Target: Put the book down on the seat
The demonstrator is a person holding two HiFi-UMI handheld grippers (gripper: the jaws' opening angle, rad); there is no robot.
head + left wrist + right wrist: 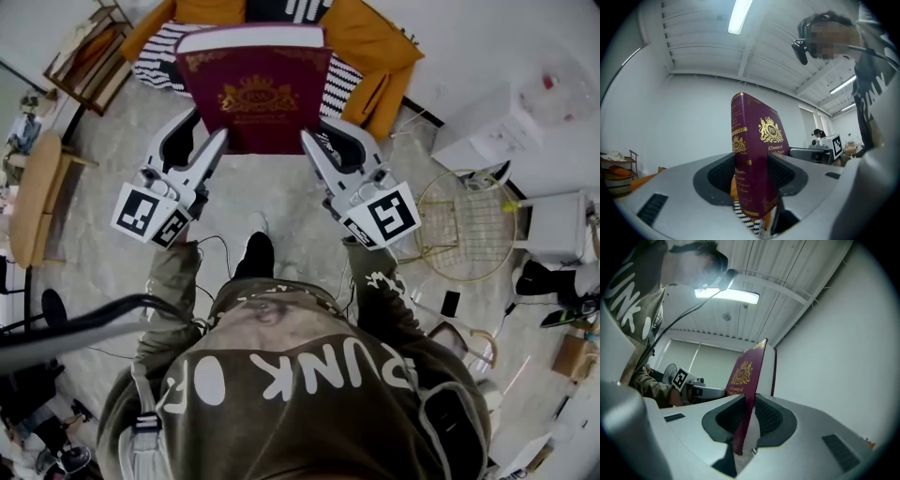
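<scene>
A maroon hardback book (255, 94) with a gold crest is held up flat in front of me, over the orange armchair's seat (375, 42). My left gripper (202, 141) is shut on the book's spine side (752, 187); the book stands upright between its jaws in the left gripper view. On the opposite, page-edge side my right gripper (333, 141) is shut on the book (745, 394), its jaws pressing both covers. A black-and-white striped cushion (169, 56) lies on the seat under the book.
A wooden side table (37, 192) stands at the left and a rack (89, 56) at the upper left. A gold wire basket (469, 225) and white boxes (487, 131) are at the right. My foot (255, 253) is on the pale floor below the book.
</scene>
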